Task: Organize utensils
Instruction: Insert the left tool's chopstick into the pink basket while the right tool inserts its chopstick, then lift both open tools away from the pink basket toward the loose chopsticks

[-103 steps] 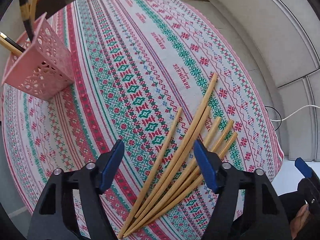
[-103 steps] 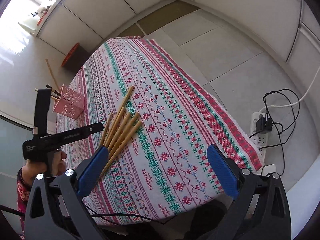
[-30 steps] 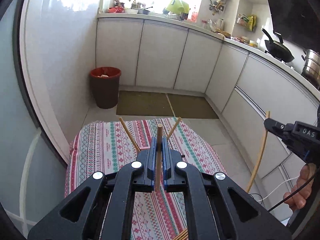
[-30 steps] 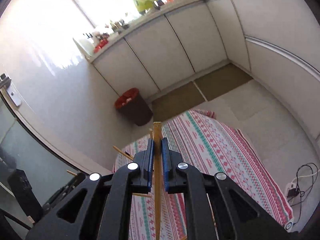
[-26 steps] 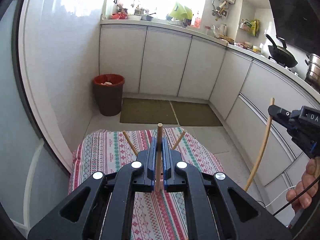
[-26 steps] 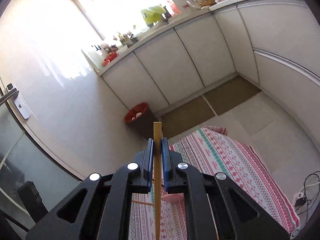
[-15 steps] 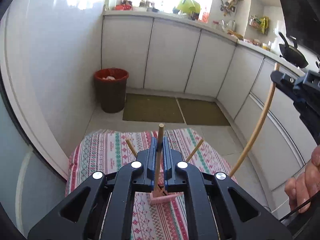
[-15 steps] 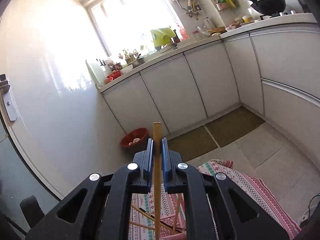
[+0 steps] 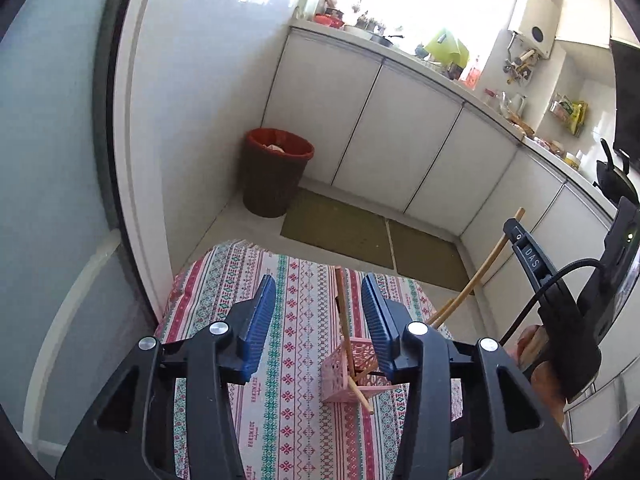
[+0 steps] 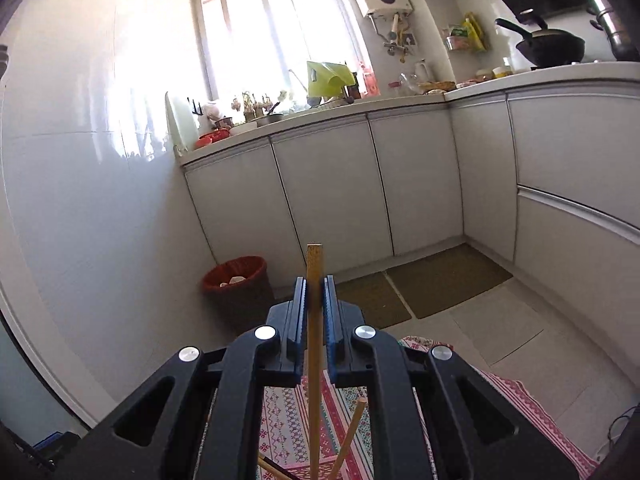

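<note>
Opening its jaws, the left gripper point(image 9: 318, 320) hangs just above the pink holder point(image 9: 352, 372). A chopstick point(image 9: 341, 312) stands between the blue pads but they do not press it, so it is dropping into the holder. The holder sits on the striped tablecloth point(image 9: 280, 400). The right gripper point(image 10: 315, 312) is squeezed tight on another chopstick point(image 10: 314, 280), held upright just beside the holder so it can go in tip first.

Matt pale wooden chopstick point(image 10: 314, 320), pink perforated plastic holder point(image 9: 352, 374), woven patterned cloth tablecloth point(image 9: 296, 420), glossy white wall tiles point(image 10: 100, 200), smooth satin cabinet doors point(image 10: 332, 192), black matt plastic gripper bodies with ribbed blue pads point(image 9: 260, 320).
</note>
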